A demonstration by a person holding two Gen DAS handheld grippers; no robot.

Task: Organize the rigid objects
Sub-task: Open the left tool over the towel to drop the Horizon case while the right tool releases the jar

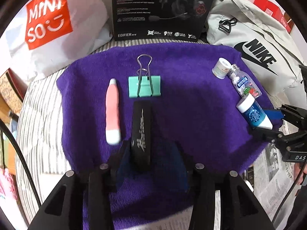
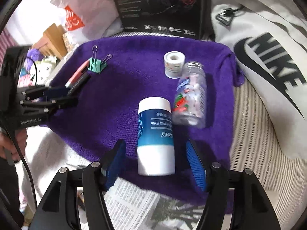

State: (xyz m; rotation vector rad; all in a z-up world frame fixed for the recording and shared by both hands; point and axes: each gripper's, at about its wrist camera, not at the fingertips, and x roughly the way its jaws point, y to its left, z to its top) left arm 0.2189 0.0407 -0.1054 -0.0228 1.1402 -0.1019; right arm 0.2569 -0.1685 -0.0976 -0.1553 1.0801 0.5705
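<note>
On a purple towel (image 1: pixel 191 99) lie a pink-and-white pen (image 1: pixel 113 111), a green binder clip (image 1: pixel 144 86) and a black marker (image 1: pixel 141 134). My left gripper (image 1: pixel 151 153) is open, and the marker's near end lies between its fingers, close to the left pad. At the towel's right a small white roll (image 2: pixel 174 64) stands beside a clear candy bottle (image 2: pixel 191 97) lying on its side. A blue-and-white bottle (image 2: pixel 155 130) lies between the blue pads of my open right gripper (image 2: pixel 155 161), untouched by either pad. From the right wrist, the left gripper (image 2: pixel 63 96) shows at the towel's left edge.
A black headset box (image 1: pixel 161 9) stands behind the towel. A white shopping bag (image 1: pixel 48 19) sits at the back left and a grey Nike bag (image 1: pixel 259 44) at the back right. Newspaper (image 2: pixel 130 201) lies under the towel's near edge, over striped bedding (image 1: pixel 38 115).
</note>
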